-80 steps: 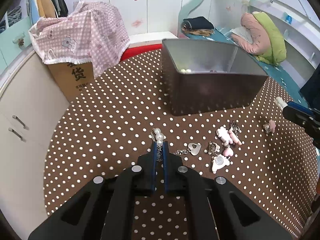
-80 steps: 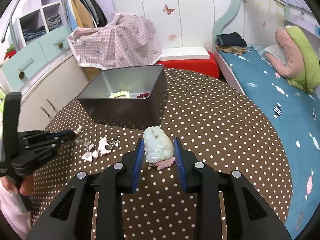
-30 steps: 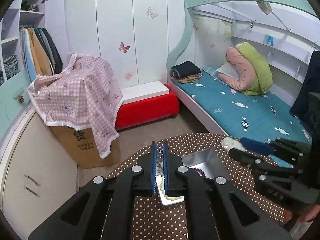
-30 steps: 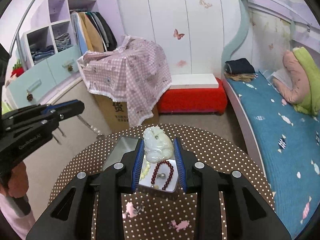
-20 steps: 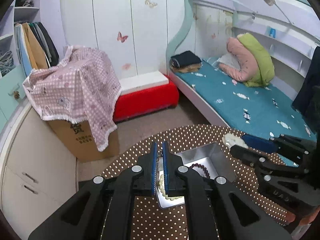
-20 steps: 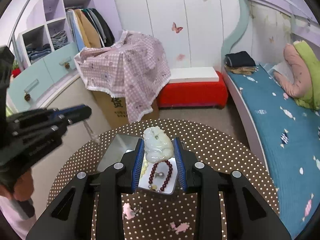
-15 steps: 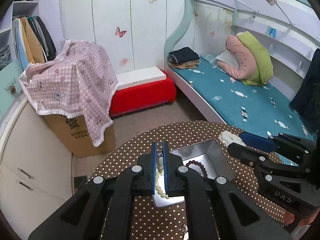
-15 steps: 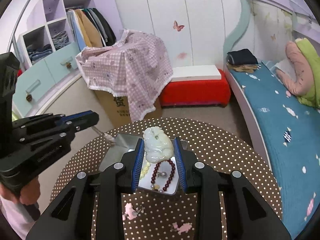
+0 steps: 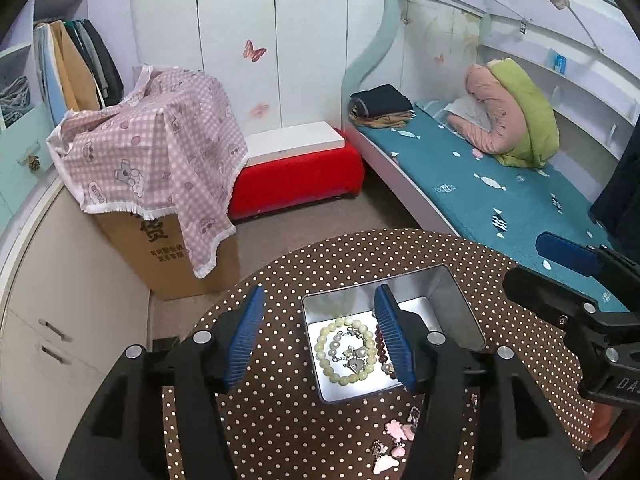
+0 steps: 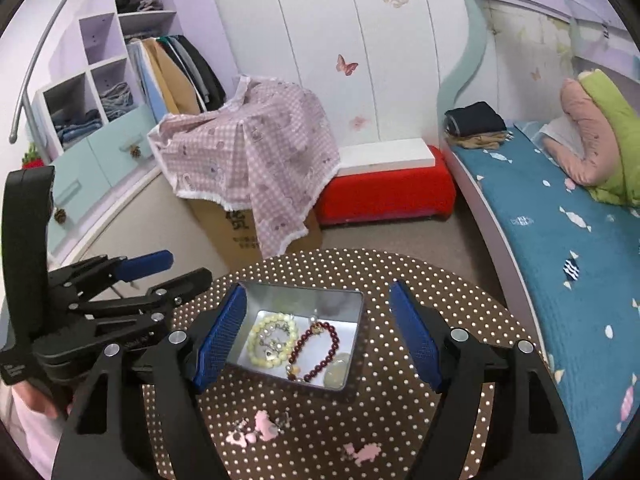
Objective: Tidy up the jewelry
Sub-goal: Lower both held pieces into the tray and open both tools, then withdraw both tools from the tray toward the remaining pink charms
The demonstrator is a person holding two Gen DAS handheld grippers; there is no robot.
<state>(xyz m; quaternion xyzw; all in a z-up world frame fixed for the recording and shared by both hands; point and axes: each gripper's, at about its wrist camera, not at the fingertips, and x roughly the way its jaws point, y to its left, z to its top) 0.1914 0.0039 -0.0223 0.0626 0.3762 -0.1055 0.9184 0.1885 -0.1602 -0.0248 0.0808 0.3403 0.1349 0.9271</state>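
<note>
**Both grippers let go over the tin**

The left gripper (image 9: 318, 330), pinched narrowly on a chain half a second ago, now stands wide and empty above the metal tin (image 9: 460, 304). The right gripper (image 10: 320, 336) has also spread wide; the pale jade pendant (image 10: 335, 374) it was clamping now lies in the tin's lower right corner. In the left wrist view, lower centre, a silver heart-charm chain (image 9: 352, 354) rests inside the ring of the cream bead bracelet (image 9: 340, 350), with the dark red bead bracelet (image 10: 318, 350) just beside it.

Two more pieces appear stowed, but the job is not finished: pink charms (image 10: 256, 428) and another pink charm (image 10: 362, 451) lie loose at the bottom of the right wrist view.

The tin sits on a round table with a brown, white-dotted cloth (image 10: 400, 408). Behind, upper left, a pink checked cloth (image 9: 156, 152) drapes a cardboard box; a red bench (image 9: 296, 178) stands centre, and a bed with a teal cover (image 9: 480, 184) runs along the right.
</note>
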